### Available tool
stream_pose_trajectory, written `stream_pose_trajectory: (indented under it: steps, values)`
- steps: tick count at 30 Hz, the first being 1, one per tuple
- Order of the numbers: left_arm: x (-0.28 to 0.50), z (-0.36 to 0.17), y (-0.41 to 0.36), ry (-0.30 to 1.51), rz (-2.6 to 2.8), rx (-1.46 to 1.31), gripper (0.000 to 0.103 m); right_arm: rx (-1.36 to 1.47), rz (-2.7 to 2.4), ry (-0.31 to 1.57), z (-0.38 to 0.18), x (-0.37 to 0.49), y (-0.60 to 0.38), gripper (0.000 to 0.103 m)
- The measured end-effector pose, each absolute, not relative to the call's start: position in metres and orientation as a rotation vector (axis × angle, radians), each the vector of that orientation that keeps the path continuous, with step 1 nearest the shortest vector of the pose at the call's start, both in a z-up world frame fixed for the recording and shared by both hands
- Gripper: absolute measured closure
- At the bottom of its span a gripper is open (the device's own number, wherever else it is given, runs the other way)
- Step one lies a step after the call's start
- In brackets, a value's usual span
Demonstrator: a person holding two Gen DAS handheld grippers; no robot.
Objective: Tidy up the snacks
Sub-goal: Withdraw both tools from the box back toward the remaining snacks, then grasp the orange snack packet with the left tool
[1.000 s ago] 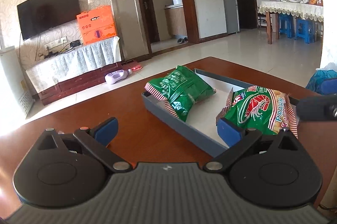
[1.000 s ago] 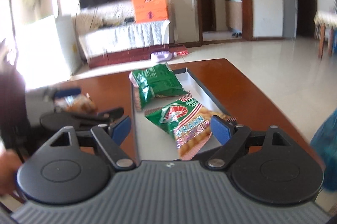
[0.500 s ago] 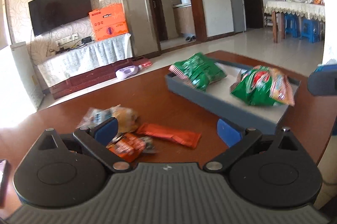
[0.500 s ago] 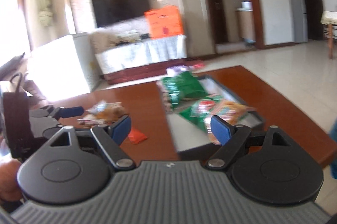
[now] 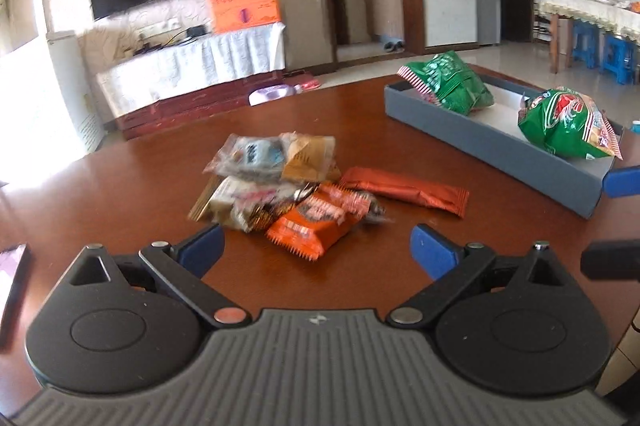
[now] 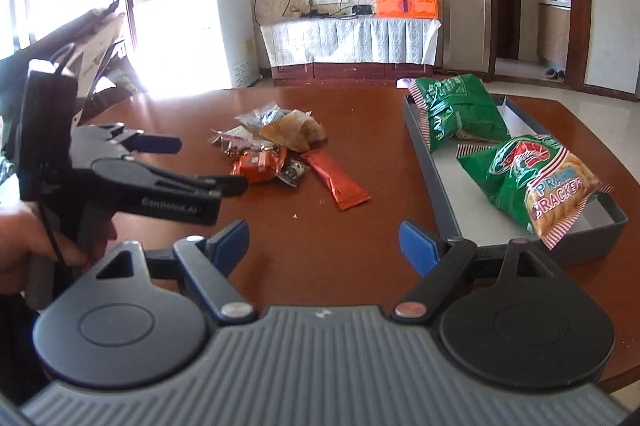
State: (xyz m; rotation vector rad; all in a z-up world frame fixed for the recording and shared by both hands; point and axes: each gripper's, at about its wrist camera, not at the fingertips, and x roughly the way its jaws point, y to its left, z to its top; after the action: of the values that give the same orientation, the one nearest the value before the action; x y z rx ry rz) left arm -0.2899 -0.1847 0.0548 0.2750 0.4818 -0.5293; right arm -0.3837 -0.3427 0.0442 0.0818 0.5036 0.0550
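Note:
A pile of small snack packets [image 5: 280, 185] lies mid-table, with an orange packet [image 5: 316, 226] at its front and a red-brown bar [image 5: 404, 189] to its right. The pile also shows in the right wrist view [image 6: 272, 141]. A grey tray [image 5: 492, 145] at the right holds a green bag [image 5: 448, 81] and a prawn cracker bag [image 5: 568, 125]. My left gripper [image 5: 316, 250] is open and empty just in front of the pile. My right gripper [image 6: 324, 242] is open and empty, near the tray's [image 6: 432, 161] front corner.
The brown table [image 5: 120, 185] has a phone [image 5: 12, 274] at its left edge. My left gripper and the hand holding it [image 6: 120, 177] fill the left of the right wrist view. Crumbs [image 6: 296, 214] lie near the red-brown bar [image 6: 336, 181].
Both grippers have swung left and back from the tray. The snack pile has come into view in front of the left gripper. The prawn cracker bag lies in the tray.

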Motion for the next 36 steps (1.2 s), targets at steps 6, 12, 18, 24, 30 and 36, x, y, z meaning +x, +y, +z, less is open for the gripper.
stream_pose_trajectory:
  steps: [6,12,18,24,30,36]
  values:
    - [-0.271,0.057,-0.202,0.428,-0.661,0.37,0.017,0.115,0.059,0.523,0.041,-0.385,-0.349,0.019]
    - [-0.246,0.034,-0.212,0.501,-0.726,0.436,0.036,0.07,0.1,0.55,0.04,-0.383,-0.34,0.019]
    - [-0.228,0.026,-0.217,0.508,-0.702,0.443,0.027,0.015,0.114,0.568,0.039,-0.383,-0.331,0.019]
    - [-0.223,0.026,-0.212,0.561,-0.747,0.372,0.051,-0.001,0.134,0.535,0.048,-0.37,-0.335,0.02]
    - [-0.249,0.032,-0.204,0.609,-0.734,0.415,0.056,-0.023,0.144,0.59,0.048,-0.324,-0.339,0.044]
    - [-0.272,0.034,-0.186,0.641,-0.604,0.433,0.025,-0.059,0.203,0.64,0.042,-0.305,-0.322,0.046]
